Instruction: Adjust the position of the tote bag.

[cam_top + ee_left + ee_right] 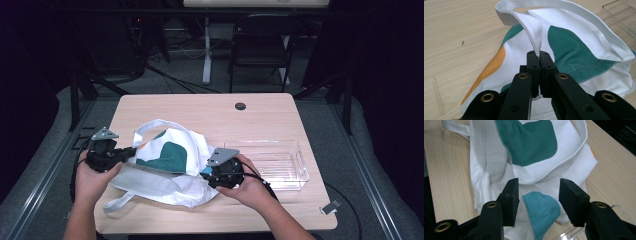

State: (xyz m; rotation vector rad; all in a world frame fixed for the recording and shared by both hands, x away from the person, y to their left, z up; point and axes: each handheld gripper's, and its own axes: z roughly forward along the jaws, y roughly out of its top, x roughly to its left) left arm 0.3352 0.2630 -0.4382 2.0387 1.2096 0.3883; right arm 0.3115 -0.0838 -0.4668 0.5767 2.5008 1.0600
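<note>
Tote bag (pixel 170 165) lies mid-table w/ left gripper (pixel 539 56) clamped on its strap (pixel 532 27), prob. to lift the mouth open. Right gripper (pixel 539 192) hovers over the cloth, jaws apart, nothing pinched. Clear tray (pixel 292 172) waits just beside.

Matt cloth bag (pixel 170 165) (wood-grain table (pixel 200 107))
</note>
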